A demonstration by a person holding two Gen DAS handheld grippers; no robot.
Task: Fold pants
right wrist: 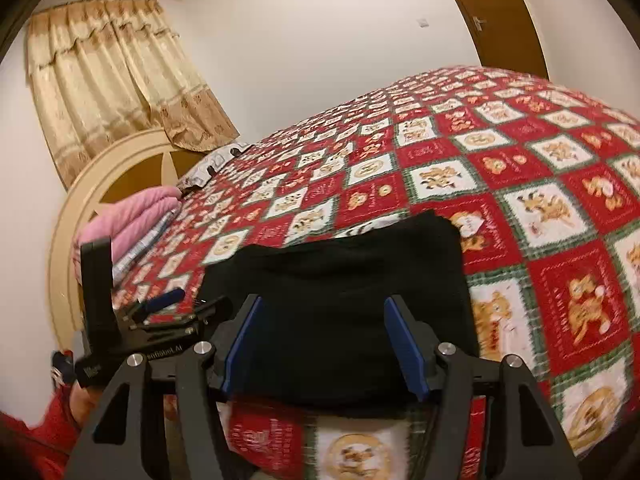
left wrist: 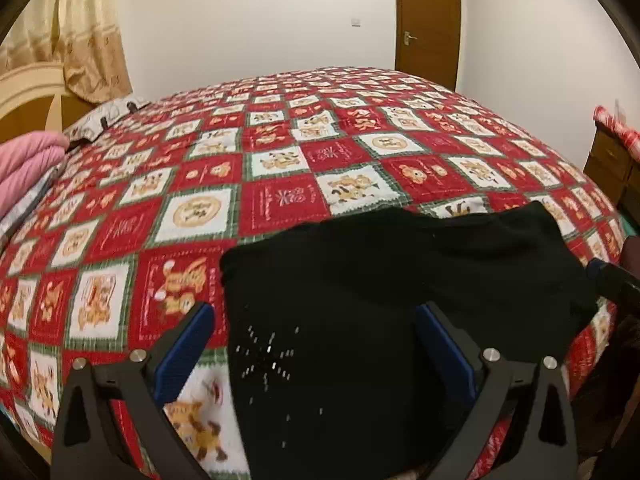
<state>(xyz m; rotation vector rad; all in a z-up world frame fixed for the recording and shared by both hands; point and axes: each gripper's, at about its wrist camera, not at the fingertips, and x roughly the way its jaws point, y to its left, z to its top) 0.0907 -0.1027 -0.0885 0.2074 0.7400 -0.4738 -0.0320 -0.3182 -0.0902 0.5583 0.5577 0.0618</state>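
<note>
Lying folded on the quilt (left wrist: 280,200), black pants (left wrist: 360,300) sit ahead of both gaping, empty tongs (left wrist: 316,320) (right wrist: 324,320).

We see black pants (left wrist: 360,300) folded on the checked red quilt (left wrist: 280,160). Left gripper (left wrist: 316,344) hangs above the pants, jaws wide apart, nothing clamped. Pink bedding (left wrist: 28,168) well left of pants; brown door (left wrist: 428,20) beyond.

open quilt (left wrist: 280,168) beyond, pink bedding (left wrist: 28,160) far left
</note>
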